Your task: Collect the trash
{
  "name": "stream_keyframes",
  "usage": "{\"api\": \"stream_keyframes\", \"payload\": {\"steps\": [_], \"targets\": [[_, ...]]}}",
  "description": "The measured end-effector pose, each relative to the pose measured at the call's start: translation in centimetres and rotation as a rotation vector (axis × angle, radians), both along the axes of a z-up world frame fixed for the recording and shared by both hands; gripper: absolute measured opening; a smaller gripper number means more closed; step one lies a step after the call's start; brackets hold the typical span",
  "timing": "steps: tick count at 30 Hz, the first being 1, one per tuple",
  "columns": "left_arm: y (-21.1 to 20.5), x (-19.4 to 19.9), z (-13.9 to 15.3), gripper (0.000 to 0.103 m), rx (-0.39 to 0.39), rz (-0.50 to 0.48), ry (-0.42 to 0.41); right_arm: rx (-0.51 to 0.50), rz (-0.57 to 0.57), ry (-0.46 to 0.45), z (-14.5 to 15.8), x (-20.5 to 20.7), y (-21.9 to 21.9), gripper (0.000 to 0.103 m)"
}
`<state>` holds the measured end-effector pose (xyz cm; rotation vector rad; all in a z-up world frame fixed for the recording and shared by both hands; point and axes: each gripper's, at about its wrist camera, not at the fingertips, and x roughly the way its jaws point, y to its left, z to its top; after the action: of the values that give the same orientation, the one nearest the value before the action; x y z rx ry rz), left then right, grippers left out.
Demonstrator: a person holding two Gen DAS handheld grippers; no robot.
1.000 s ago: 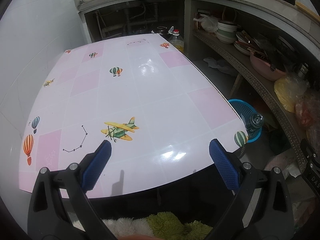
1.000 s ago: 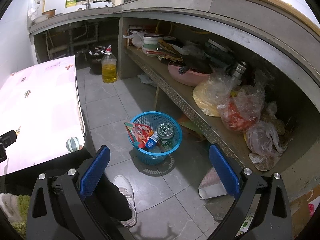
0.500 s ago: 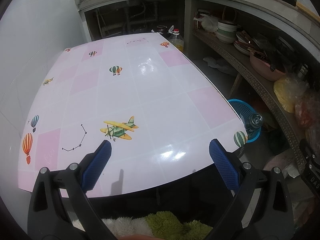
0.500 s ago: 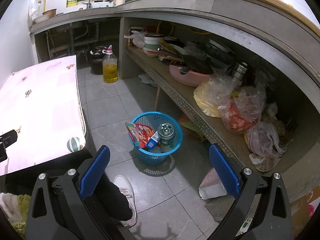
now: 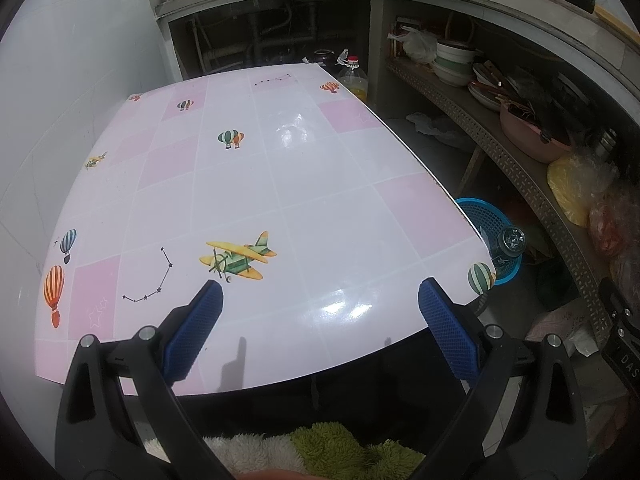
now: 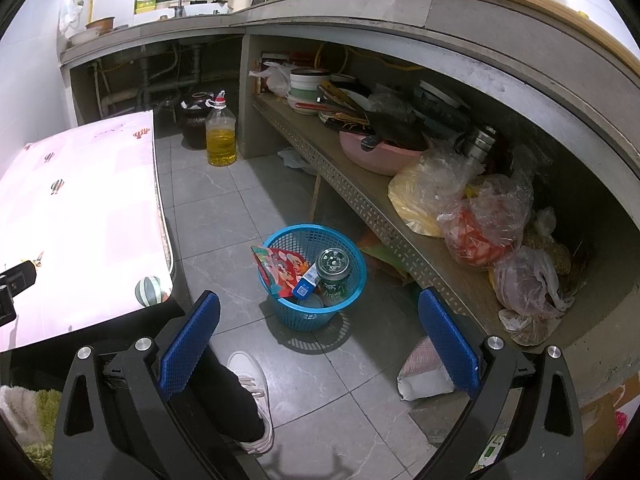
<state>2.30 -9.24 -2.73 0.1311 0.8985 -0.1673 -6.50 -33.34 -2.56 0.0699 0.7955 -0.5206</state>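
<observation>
Both grippers, left gripper and right gripper, empty, jaws wide. Table bare; basket, frame centre, holds wrapper and can. Keep them spread, scan the floor.

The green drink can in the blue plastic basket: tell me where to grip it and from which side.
Grip the green drink can across its upper wall just under the top rim, coming down from above with the right tool. It stands nearly upright against the blue plastic basket wall, so only its top is free; the red snack wrapper crowds its left side.
</observation>
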Motion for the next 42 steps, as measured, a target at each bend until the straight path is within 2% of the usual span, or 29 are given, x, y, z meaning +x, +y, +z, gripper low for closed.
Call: {"api": "stream_keyframes", "payload": {"steps": [42], "targets": [[0.57, 0.16, -0.57, 0.094, 0.001, -0.001, 0.018, 0.001, 0.002, 0.000, 0.07, 0.17, 0.09, 0.096]]}}
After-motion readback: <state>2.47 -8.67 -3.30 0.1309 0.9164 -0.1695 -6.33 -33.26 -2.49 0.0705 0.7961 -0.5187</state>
